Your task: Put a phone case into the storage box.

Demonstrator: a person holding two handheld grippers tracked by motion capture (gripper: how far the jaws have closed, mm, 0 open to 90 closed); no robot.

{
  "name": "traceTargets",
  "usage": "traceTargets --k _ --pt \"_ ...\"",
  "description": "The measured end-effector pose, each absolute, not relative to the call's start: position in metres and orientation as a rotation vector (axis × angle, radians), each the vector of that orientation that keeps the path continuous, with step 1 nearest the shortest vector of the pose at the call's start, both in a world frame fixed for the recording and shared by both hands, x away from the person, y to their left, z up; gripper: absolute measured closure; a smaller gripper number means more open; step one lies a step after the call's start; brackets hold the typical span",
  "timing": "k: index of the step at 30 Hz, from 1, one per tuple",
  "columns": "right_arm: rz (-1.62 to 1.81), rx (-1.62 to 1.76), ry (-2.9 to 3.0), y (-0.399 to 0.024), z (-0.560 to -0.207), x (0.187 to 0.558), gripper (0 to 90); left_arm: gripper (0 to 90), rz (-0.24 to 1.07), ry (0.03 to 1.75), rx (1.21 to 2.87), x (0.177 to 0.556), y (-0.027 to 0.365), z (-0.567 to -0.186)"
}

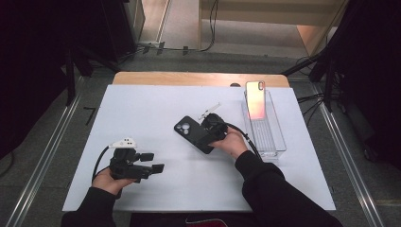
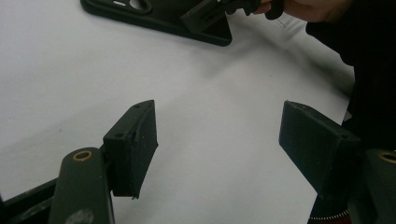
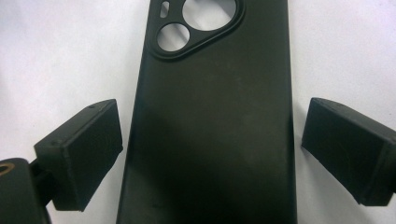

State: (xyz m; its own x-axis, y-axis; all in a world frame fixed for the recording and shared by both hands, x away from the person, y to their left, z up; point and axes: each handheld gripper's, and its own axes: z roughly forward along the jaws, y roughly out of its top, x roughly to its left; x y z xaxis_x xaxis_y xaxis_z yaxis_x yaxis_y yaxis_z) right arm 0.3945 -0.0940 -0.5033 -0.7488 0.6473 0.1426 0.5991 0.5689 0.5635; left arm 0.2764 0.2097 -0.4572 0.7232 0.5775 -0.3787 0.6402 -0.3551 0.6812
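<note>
Right now the right hand-held gripper (image 1: 208, 128) sits at the middle of the high view with its jaws spread wide, one on each long side of the black phone case (image 1: 193, 133), and in the right gripper view a sliver of white shows between each pad and the case (image 3: 212, 140), so nothing is clamped yet. The case lies flat, back up, camera cut-outs toward the upper left of the frame. The left hand-held gripper (image 1: 150, 162) rests low at the lower left, jaws also wide and holding nothing, well apart from the case.

As I judge it, the work is at its start: the grasp is lined up but not closed, and the fitting remains. The phone (image 1: 255, 99) stands leaning in the clear tray (image 1: 276, 142) at the upper right, untouched.

Room is generous. The white surface (image 1: 142, 109) is bare all around the case and between the two grippers. The tight spot is the tray wall, near the right hand, and the surface's right edge just beyond it.
</note>
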Motion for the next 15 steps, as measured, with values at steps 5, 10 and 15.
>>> traceTargets --k 5,10,15 --pt "0.878 1.037 2.692 -0.09 -0.505 0.39 3.5 28.1 -0.089 0.925 2.052 0.276 0.21 -0.457" --pt "0.85 1.008 2.662 -0.087 -0.507 0.386 3.6 28.1 -0.088 0.923 2.052 0.276 0.21 -0.457" --pt "0.853 1.016 2.634 -0.085 -0.509 0.383 3.5 28.0 -0.087 0.924 2.052 0.276 0.21 -0.457"
